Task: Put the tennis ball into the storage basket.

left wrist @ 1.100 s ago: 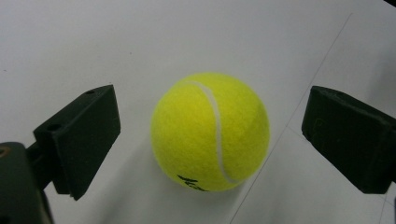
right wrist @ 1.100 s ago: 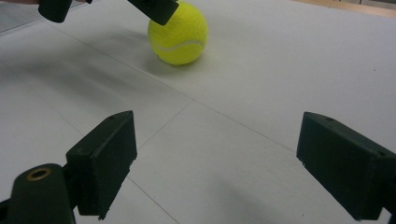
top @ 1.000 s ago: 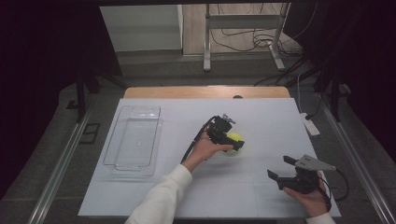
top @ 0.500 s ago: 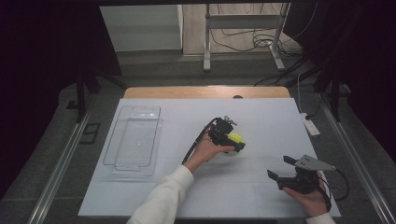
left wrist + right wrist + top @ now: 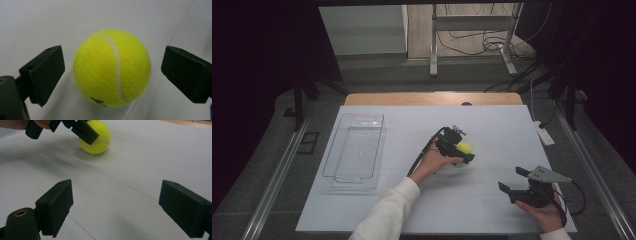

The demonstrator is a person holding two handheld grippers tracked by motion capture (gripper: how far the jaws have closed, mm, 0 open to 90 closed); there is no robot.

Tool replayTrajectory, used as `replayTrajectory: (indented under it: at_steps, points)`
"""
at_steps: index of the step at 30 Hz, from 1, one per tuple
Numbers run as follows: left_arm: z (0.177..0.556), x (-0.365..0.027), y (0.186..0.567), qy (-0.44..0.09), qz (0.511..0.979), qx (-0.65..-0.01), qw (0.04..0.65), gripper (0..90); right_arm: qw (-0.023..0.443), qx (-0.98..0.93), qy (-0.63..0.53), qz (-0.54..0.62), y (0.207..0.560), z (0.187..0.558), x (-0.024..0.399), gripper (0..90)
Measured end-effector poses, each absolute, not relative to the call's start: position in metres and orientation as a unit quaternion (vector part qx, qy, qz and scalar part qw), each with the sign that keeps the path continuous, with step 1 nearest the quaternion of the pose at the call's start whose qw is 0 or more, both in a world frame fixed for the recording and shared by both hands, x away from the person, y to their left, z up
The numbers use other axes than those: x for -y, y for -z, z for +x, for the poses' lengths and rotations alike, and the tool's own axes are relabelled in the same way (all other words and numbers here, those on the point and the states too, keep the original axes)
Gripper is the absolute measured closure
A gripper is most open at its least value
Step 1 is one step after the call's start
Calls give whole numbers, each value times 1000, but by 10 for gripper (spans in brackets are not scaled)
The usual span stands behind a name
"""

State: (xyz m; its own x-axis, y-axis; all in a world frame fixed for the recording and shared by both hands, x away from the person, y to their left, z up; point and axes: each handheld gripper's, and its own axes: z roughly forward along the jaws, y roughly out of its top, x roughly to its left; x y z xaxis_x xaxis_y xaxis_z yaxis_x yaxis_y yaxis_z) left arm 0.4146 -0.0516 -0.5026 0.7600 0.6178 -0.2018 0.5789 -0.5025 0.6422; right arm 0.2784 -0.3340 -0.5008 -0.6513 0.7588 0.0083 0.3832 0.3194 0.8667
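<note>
The jaws of the left gripper (image 5: 112, 75) stand one on each side of the tennis ball (image 5: 112, 68), not yet touching it; they have just begun closing to take it. The ball rests mid-table (image 5: 492, 125). The right gripper (image 5: 517, 182), jaws open and empty, waits near right. A clear tray (image 5: 354, 150) lies far left, probably the destination.

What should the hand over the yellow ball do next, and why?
Probably keep closing the left gripper, whose jaws have just begun closing. The tennis ball sits on the table centred between them, with a gap showing on each side, so the pads do not yet grip it.
</note>
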Motion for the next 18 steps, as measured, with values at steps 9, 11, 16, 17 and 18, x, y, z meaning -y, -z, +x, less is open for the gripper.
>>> replayTrajectory:
  at_steps: [9,11,16,17,18]
  points:
    - [412,53,505,-47,874,-333,351,253,205,-785,-458,364,501,278,335,126]
    - [411,54,505,-49,875,-331,349,258,205,-784,-458,365,501,278,335,126]
    - [410,55,504,-53,875,-331,349,262,205,-784,-458,365,501,278,335,126]
    - [409,55,504,-54,876,-330,348,263,205,-784,-458,365,501,278,335,126]
    - [409,55,504,-55,876,-330,347,263,205,-784,-458,365,501,278,335,126]
